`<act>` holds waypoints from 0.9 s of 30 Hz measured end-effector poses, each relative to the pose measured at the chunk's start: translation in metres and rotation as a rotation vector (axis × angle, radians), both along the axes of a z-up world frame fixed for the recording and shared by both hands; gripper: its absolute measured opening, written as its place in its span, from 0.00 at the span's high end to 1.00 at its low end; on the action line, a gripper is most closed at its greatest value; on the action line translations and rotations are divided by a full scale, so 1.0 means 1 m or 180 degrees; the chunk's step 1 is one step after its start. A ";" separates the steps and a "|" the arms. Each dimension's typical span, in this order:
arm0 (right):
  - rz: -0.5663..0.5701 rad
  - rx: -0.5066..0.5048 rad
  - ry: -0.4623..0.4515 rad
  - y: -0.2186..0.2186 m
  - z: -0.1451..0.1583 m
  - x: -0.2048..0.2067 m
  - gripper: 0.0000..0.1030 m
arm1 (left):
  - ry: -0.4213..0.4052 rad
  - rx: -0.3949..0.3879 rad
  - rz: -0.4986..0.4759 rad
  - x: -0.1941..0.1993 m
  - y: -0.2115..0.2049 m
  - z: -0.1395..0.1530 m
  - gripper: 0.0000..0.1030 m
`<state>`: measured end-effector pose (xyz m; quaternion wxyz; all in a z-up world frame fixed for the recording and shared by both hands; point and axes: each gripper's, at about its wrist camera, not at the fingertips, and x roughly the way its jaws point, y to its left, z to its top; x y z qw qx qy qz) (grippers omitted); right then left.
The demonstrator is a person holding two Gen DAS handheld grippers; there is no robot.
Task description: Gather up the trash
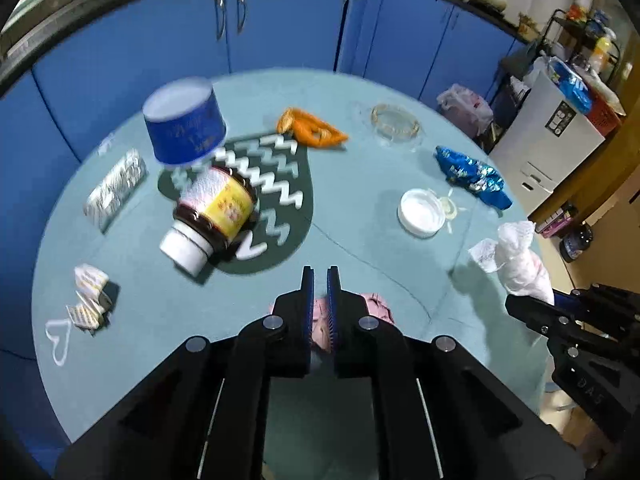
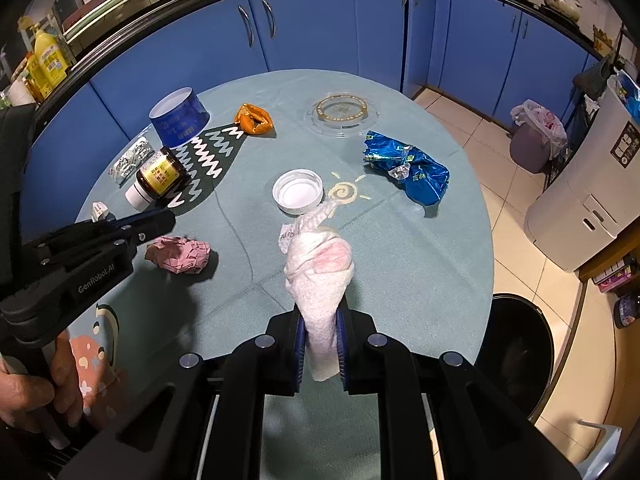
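Observation:
My right gripper (image 2: 320,322) is shut on a crumpled white tissue (image 2: 320,268) stained pink, held above the round table (image 2: 440,240); the tissue also shows in the left wrist view (image 1: 518,260). My left gripper (image 1: 320,276) is shut and empty, hovering just over a crumpled pink paper (image 2: 178,254), partly hidden behind its fingers in its own view (image 1: 374,304). Other trash on the table: a blue foil wrapper (image 2: 408,168), orange peel (image 2: 254,118), a white lid (image 2: 298,192), blister packs (image 1: 114,188) and small wrappers (image 1: 90,294).
A brown medicine bottle (image 2: 158,180) lies on a dark mat beside a blue paper cup (image 2: 180,118). A glass ashtray (image 2: 342,114) stands at the far side. A black bin (image 2: 516,344) stands on the floor right of the table. Blue cabinets surround.

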<state>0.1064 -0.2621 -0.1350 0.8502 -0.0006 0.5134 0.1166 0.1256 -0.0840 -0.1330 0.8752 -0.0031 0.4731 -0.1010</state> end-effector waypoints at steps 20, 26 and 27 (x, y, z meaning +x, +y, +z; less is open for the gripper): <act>0.0007 0.0028 -0.0013 -0.002 0.003 -0.003 0.87 | -0.0129 -0.0201 -0.0282 -0.005 -0.010 0.011 0.04; -0.0018 0.0043 -0.0004 -0.005 0.003 -0.002 0.87 | 0.0142 0.0069 -0.0226 0.001 -0.012 -0.011 0.04; -0.0020 0.0045 0.0004 -0.005 0.003 -0.002 0.87 | 0.0186 0.0162 -0.0200 0.002 -0.012 -0.016 0.04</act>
